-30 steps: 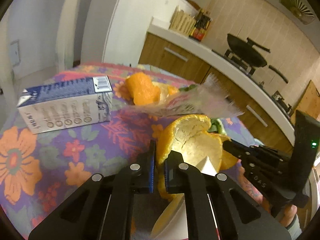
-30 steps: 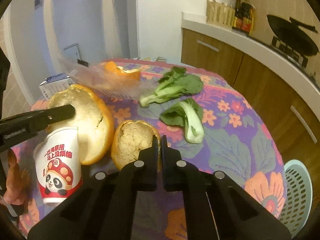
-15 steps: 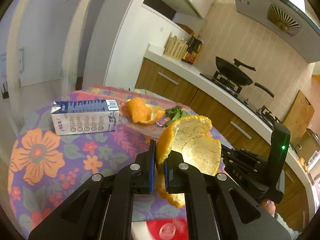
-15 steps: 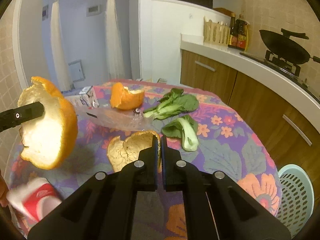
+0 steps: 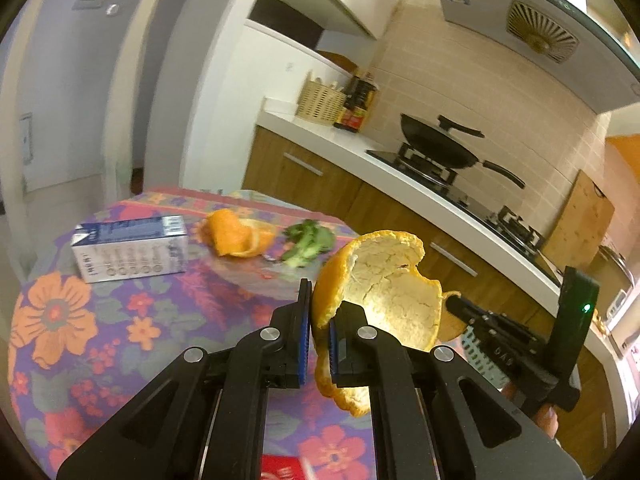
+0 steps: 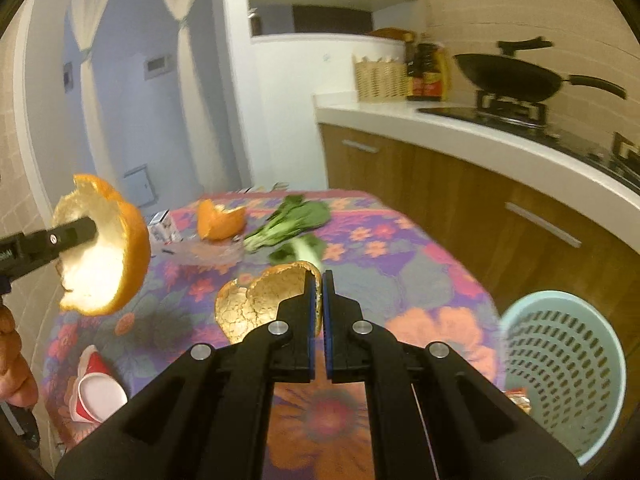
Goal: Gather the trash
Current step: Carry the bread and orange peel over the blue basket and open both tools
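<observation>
My left gripper (image 5: pixel 316 300) is shut on a large orange peel (image 5: pixel 384 300) and holds it high above the flowered table (image 5: pixel 100 344); the peel also shows in the right wrist view (image 6: pixel 104 256). My right gripper (image 6: pixel 318 280) is shut on a second orange peel (image 6: pixel 260 300), also lifted above the table. A third peel (image 6: pixel 220 220), a blue-and-white carton (image 5: pixel 132 250), green leaves (image 6: pixel 288 220), a clear plastic wrapper (image 6: pixel 208 250) and a tipped red-and-white paper cup (image 6: pixel 98 390) lie on the table.
A light blue perforated basket (image 6: pixel 568 368) stands on the floor right of the table, with a wrapper (image 6: pixel 518 398) inside. A kitchen counter (image 6: pixel 520 152) with a wok (image 6: pixel 512 76) runs along the right. The right gripper's body (image 5: pixel 520 356) is close to my left peel.
Both grippers have risen with their peels, so the table items look smaller and farther. The paper cup has tipped over onto its side.
</observation>
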Demonstrator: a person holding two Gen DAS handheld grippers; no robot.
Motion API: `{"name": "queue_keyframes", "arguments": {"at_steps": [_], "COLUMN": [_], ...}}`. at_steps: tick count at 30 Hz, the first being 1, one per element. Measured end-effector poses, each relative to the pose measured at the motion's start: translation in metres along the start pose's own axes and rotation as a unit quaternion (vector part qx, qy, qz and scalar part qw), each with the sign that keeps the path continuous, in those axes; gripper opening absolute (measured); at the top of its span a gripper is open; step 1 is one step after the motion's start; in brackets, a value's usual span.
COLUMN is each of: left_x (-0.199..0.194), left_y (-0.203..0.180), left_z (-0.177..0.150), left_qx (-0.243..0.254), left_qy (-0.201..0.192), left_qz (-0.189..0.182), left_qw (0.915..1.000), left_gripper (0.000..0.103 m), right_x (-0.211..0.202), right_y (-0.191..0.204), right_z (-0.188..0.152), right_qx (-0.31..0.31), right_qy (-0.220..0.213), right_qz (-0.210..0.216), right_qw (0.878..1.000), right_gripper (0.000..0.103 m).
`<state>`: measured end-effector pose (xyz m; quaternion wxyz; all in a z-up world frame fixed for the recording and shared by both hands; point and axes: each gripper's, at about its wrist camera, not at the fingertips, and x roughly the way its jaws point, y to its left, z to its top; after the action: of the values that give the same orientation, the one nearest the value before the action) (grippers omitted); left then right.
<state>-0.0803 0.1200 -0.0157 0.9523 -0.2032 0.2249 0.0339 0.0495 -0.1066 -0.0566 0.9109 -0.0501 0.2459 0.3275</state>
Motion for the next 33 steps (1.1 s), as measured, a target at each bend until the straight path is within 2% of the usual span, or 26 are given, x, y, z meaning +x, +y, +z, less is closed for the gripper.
{"name": "queue_keyframes", "arguments": {"at_steps": [9, 20, 26, 33], "left_x": [0.036, 0.092, 0.123, 0.159], "left_y": [-0.078, -0.185, -0.239, -0.281], "left_z": [-0.004, -0.014, -0.028, -0.044], "left_qx": [0.064, 0.145, 0.191, 0.219], "left_qy": [0.032, 0.075, 0.103, 0.135], "left_qz": [-0.026, -0.075, -0.087, -0.095], "left_qw": [0.9971, 0.9836, 0.9723, 0.9618], "left_gripper": [0.005, 0.005, 0.005, 0.005], "right_x": [-0.055, -0.102, -0.107, -0.081], "right_y": [-0.07, -0.173, -0.224, -0.264], "right_z": [0.001, -0.018, -0.041, -0.068], "right_qx": [0.042, 0.114, 0.167, 0.226], "right_qy": [-0.032, -0.044, -0.02, 0.065], "right_qz": [-0.057, -0.148, -0.181, -0.188], "right_qw": [0.997, 0.981, 0.969, 0.954], "right_gripper": [0.001, 0.001, 0.001, 0.001]}}
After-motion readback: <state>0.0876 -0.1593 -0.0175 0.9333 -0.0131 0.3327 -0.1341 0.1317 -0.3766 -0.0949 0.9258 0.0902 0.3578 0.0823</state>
